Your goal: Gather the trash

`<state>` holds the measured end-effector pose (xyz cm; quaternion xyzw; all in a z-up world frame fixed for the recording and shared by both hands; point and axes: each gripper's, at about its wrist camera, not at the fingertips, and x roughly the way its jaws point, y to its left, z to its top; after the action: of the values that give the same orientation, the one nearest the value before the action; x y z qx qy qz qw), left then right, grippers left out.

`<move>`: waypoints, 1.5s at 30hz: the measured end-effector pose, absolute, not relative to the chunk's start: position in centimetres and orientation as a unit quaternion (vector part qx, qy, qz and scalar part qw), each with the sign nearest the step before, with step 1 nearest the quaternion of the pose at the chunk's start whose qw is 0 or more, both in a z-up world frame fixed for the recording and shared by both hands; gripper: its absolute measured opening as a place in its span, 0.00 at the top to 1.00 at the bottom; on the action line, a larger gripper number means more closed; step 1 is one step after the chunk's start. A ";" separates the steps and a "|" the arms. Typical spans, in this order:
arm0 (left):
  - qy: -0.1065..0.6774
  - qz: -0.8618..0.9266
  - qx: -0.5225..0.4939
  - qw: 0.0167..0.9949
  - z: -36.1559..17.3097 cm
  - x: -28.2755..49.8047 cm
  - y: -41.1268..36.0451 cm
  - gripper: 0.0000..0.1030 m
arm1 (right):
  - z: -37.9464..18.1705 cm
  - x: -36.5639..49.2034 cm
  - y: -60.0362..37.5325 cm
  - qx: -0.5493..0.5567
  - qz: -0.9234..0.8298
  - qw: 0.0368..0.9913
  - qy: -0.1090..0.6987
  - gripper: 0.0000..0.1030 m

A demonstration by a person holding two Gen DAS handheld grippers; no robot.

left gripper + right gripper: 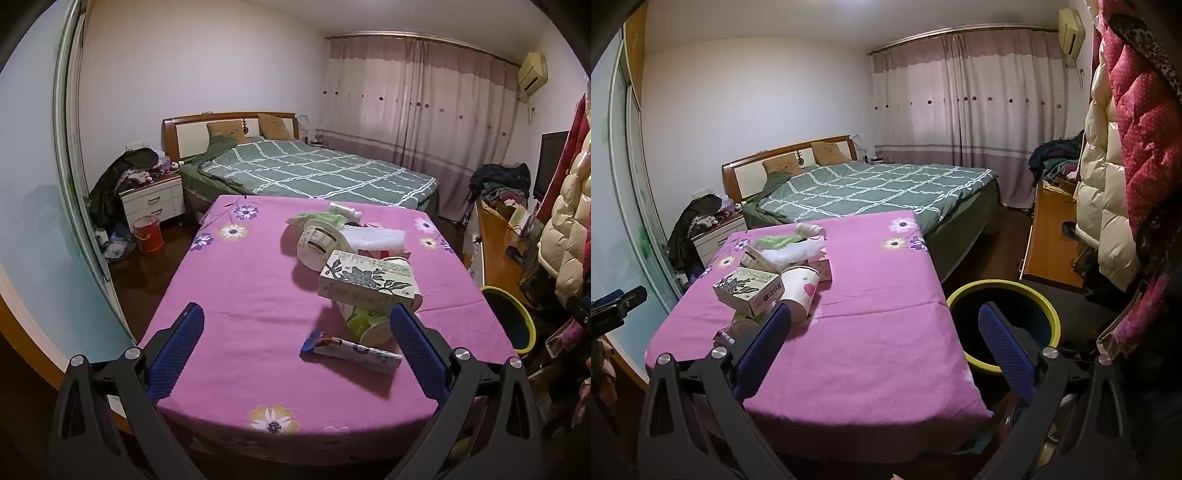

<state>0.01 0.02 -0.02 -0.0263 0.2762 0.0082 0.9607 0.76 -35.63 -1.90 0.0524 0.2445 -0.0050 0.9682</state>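
A pile of trash lies on the purple flowered tablecloth (240, 295): a floral carton (365, 282), a green-and-white paper cup (365, 325) under it, a flat blue-and-white wrapper (351, 350), a round white tub (317, 243), a white plastic packet (373, 234). My left gripper (295, 347) is open and empty above the near table edge, its right finger beside the cup. My right gripper (886, 343) is open and empty over the table's right corner. In the right wrist view the carton (748, 291) and a heart-printed paper cup (801, 288) lie left. A yellow-rimmed bin (1004, 325) stands right of the table.
A bed with a green checked cover (871, 188) lies beyond the table. A white nightstand (153, 199) and red bucket (147, 234) stand at the left. A wooden desk (1052, 236) and hanging coats (1115, 184) are on the right. The bin also shows in the left wrist view (513, 317).
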 end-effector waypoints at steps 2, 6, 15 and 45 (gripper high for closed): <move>0.276 0.011 -0.024 0.961 0.0 0.0 -0.1 0.04 | -1.9 0.7 -35.7 0.055 -0.005 0.969 0.241 0.06; 0.275 0.012 -0.018 0.961 0.1 -0.4 -1.2 0.03 | -1.9 0.7 -35.8 0.055 -0.006 0.969 0.241 0.06; 0.279 0.008 -0.030 0.960 0.5 -0.7 0.0 0.04 | -1.9 0.7 -35.7 0.061 -0.007 0.969 0.238 0.06; 0.286 -0.001 -0.030 0.958 -0.2 -0.2 -0.3 0.04 | -2.3 1.2 -36.0 0.067 -0.001 0.968 0.242 0.06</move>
<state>-0.22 -0.29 -0.17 -0.0298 0.2858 -0.0014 0.9578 1.21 -36.03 -2.34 0.0669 0.2420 -0.0008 0.9680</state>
